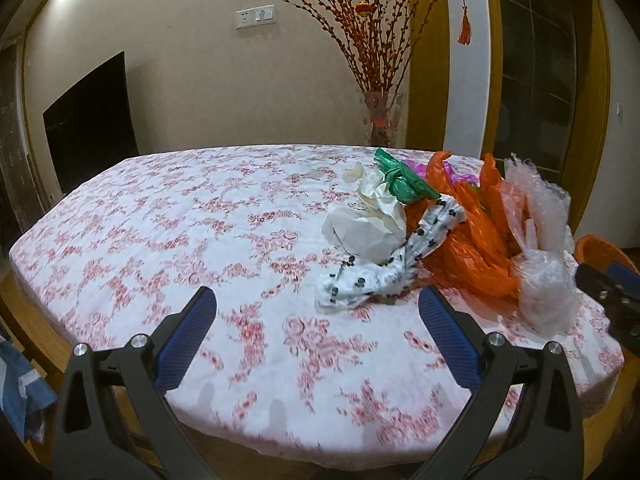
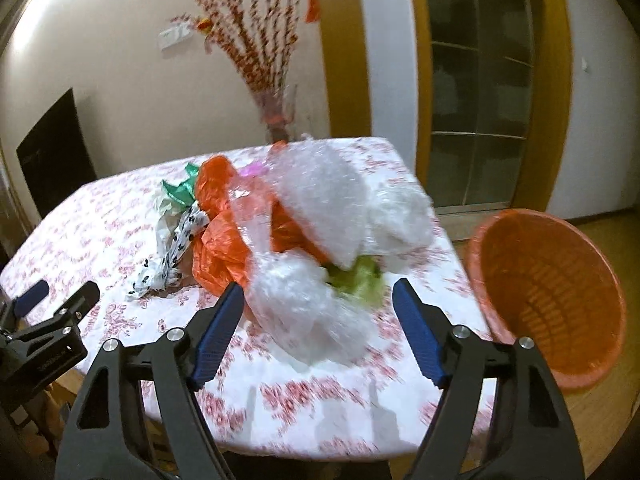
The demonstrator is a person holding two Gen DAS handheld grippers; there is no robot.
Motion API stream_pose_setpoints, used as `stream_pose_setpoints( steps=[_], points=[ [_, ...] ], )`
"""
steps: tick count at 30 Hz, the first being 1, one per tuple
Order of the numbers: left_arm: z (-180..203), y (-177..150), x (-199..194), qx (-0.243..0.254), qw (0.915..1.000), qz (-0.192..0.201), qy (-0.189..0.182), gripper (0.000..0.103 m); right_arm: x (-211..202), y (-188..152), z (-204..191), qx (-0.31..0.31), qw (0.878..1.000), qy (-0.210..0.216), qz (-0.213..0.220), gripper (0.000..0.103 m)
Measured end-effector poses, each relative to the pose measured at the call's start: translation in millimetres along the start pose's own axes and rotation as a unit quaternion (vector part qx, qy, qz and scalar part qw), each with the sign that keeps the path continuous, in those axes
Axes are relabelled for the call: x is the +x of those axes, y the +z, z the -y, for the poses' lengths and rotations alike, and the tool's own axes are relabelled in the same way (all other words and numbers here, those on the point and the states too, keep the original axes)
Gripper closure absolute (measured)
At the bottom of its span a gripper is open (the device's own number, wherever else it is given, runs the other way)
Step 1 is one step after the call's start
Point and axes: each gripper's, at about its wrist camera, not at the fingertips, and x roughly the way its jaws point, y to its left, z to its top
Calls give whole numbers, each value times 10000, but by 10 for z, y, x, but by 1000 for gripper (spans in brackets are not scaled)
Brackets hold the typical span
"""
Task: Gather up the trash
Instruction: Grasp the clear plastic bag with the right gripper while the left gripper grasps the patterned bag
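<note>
A heap of trash lies on the floral tablecloth [image 1: 200, 216]: crumpled white paper [image 1: 366, 220], a green bag [image 1: 400, 178], a black-dotted white wrapper [image 1: 368, 276], an orange plastic bag [image 1: 476, 240] and clear bubble wrap [image 1: 548, 284]. In the right wrist view the clear plastic [image 2: 312, 292] lies just ahead of my open right gripper [image 2: 318, 300], with the orange bag [image 2: 224, 240] behind it. An orange mesh basket [image 2: 560, 288] stands off the table's right edge. My left gripper [image 1: 318, 300] is open and empty, in front of the dotted wrapper.
A glass vase of red-berried branches [image 1: 380, 120] stands behind the table's far edge. A dark screen [image 1: 88, 124] leans on the back wall. The left gripper [image 2: 48, 300] shows at the right wrist view's left edge. A glass door [image 2: 480, 80] is at the right.
</note>
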Motion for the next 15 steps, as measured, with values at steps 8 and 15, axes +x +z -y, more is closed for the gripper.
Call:
stream_pose_setpoints(
  steps=[8, 15],
  points=[
    [-25, 58, 243, 22, 9996, -180, -204, 10, 444, -36, -57, -135, 9979, 16, -628, 66],
    [24, 94, 458, -17, 9977, -439, -521, 19, 207, -38, -8, -36, 9986, 292, -440, 89]
  ],
)
